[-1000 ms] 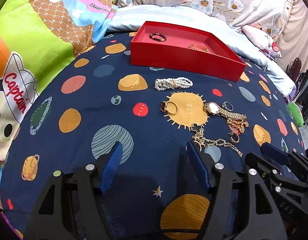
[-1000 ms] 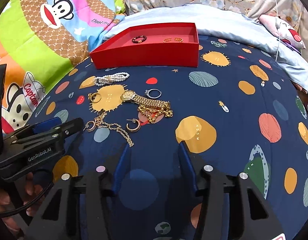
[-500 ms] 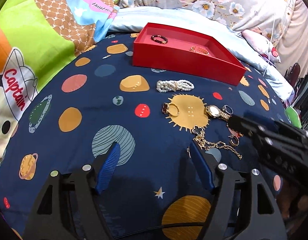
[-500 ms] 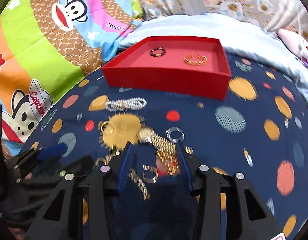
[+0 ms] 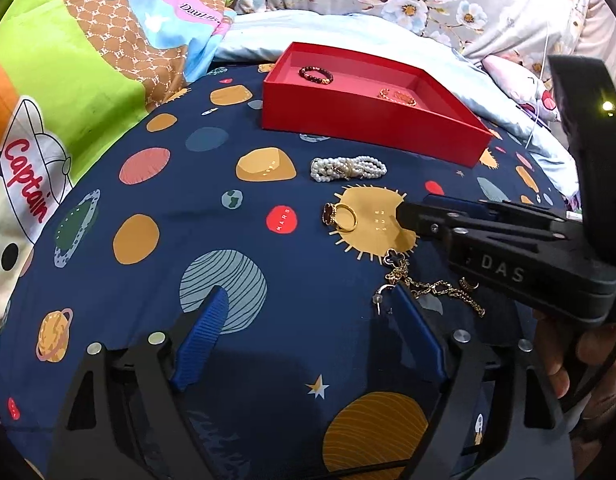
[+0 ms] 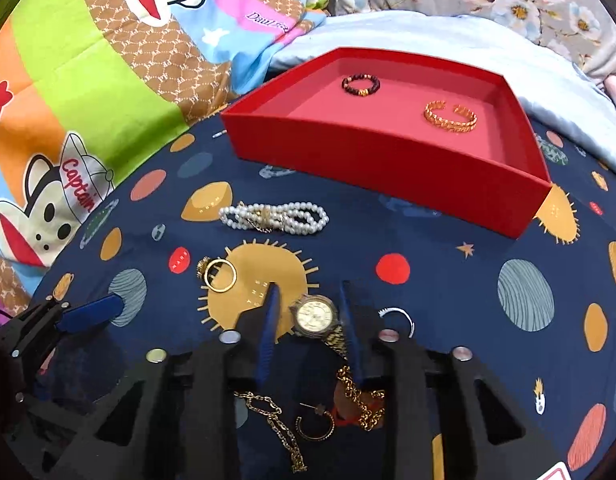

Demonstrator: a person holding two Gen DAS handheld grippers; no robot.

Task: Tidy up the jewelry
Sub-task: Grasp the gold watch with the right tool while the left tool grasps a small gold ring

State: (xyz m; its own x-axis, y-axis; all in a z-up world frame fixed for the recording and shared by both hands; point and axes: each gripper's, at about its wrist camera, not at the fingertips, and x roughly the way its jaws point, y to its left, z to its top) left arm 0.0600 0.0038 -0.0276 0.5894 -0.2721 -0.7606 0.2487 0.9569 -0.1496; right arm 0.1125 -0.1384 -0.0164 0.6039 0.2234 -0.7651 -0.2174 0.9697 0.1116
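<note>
My right gripper (image 6: 308, 288) is low over the jewellery pile, its jaws closing around the gold watch (image 6: 313, 314). The watch face lies between the blue fingers (image 6: 270, 320), and a thin gap still shows on its left side. In the left wrist view the right gripper (image 5: 411, 214) reaches in from the right over the sun print. My left gripper (image 5: 308, 332) hovers above the blanket with its jaws opening and nothing between them. The red tray (image 6: 379, 160) holds a dark bead bracelet (image 6: 359, 83) and a gold cuff (image 6: 449, 117).
Loose on the planet-print blanket (image 5: 148, 240) are a pearl bracelet (image 6: 274, 218), a gold ring (image 6: 220, 276) with a dark stone, a silver ring (image 6: 399, 316), a gold chain (image 6: 276, 420) and a hoop earring (image 6: 315, 426). Cartoon and floral bedding rise behind the tray.
My right gripper slid forward and left over the pile to straddle the watch, and its jaws narrowed. The left gripper stayed in place while its jaws widened.
</note>
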